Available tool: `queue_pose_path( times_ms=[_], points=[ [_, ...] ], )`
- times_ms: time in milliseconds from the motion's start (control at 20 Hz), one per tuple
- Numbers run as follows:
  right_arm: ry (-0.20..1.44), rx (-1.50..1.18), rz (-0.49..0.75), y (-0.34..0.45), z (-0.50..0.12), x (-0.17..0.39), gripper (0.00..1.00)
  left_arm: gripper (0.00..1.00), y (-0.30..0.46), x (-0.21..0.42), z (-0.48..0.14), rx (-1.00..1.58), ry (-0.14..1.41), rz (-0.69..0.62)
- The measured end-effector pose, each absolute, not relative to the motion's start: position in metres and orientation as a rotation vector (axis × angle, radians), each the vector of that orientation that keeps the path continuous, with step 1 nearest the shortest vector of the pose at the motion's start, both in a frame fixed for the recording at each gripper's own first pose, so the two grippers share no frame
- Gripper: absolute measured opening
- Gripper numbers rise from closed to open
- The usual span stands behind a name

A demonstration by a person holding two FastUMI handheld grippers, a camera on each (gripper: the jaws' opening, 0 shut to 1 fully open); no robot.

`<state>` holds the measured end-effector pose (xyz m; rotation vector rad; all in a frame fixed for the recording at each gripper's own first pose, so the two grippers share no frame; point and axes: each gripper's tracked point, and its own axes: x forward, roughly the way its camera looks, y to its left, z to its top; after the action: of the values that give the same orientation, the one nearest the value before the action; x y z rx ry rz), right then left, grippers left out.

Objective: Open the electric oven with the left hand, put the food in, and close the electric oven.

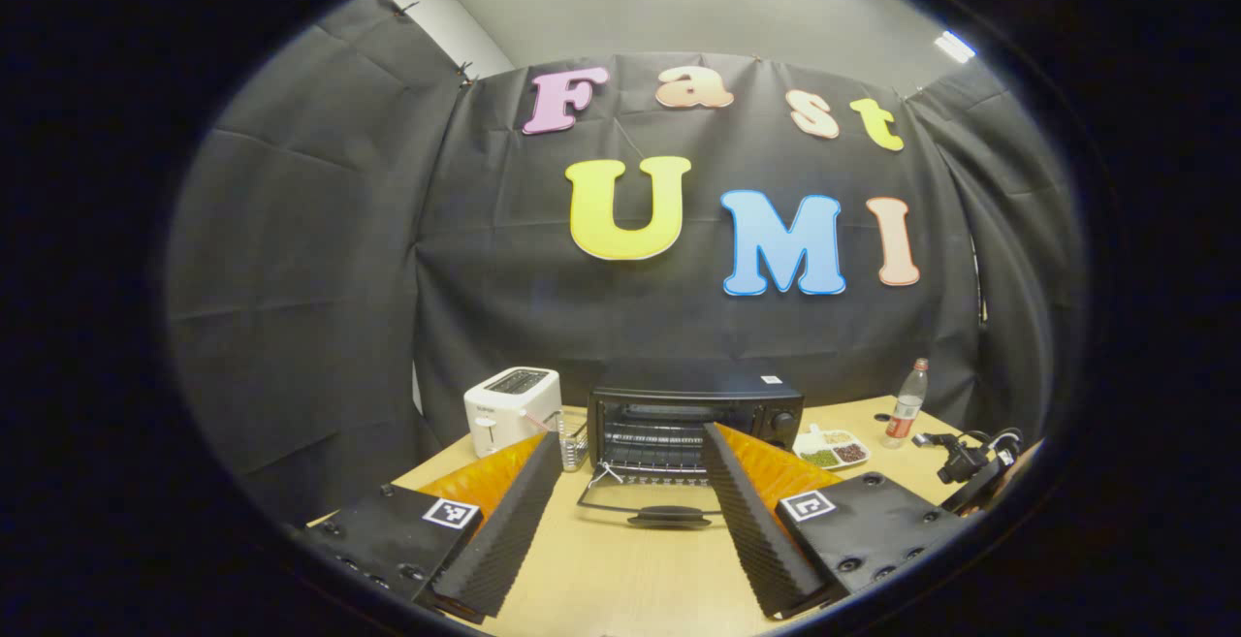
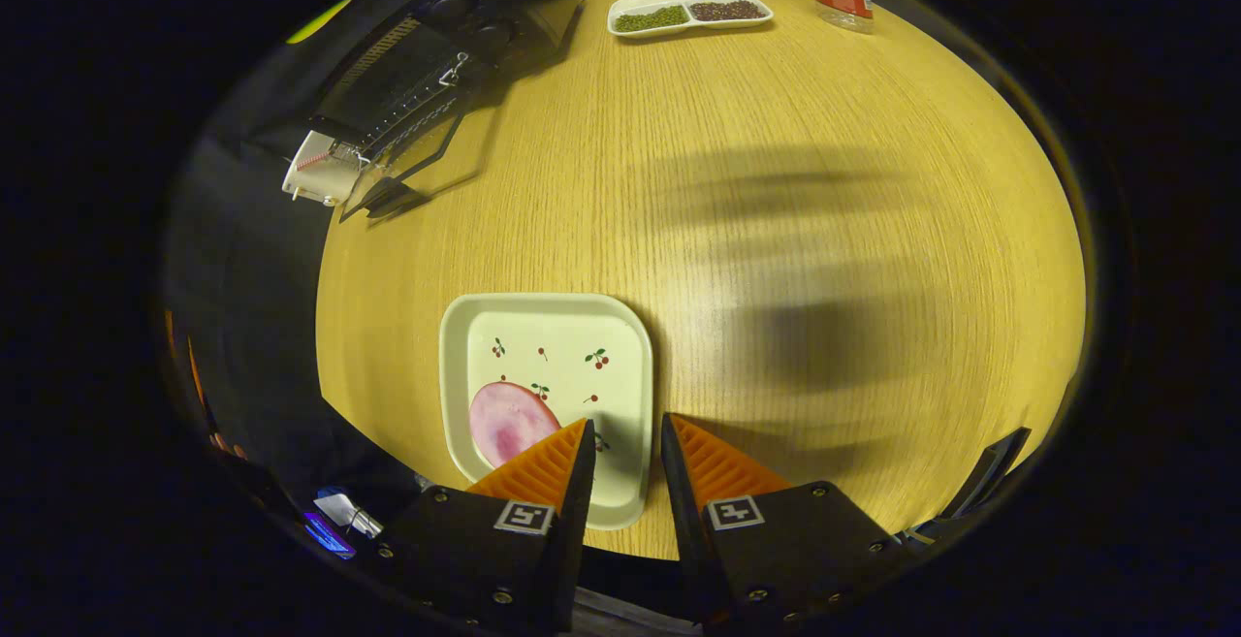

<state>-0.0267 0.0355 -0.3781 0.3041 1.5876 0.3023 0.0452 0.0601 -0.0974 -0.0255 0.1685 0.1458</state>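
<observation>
Pink round food slice [image 2: 509, 424] on cherry-print plate [image 2: 548, 312], black oven [image 1: 693, 414] door down

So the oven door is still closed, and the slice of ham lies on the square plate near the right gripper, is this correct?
Not quite. The oven door is already open, folded down flat onto the table, as the left gripper view shows. The rest holds: the slice of ham lies on the square plate, just ahead of the right gripper.
</observation>
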Motion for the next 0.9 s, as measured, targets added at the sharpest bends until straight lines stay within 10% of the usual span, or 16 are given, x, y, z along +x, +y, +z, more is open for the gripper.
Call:
queue_pose_path(
  times_ms=[100,200,900],
  points=[
    [1.587,0.248,0.288,0.026,-0.378,-0.029,0.42,0.91,0.064,0.046,-0.096,-0.014,0.164,0.158],
    [1.567,0.247,0.287,0.025,-0.395,-0.026,0.04,0.91,0.063,0.047,-0.093,-0.004,0.157,0.158],
    [1.510,0.469,0.395,0.022,-0.369,-0.019,0.00,0.91,0.081,0.050,-0.098,-0.011,0.160,0.192]
  ],
)
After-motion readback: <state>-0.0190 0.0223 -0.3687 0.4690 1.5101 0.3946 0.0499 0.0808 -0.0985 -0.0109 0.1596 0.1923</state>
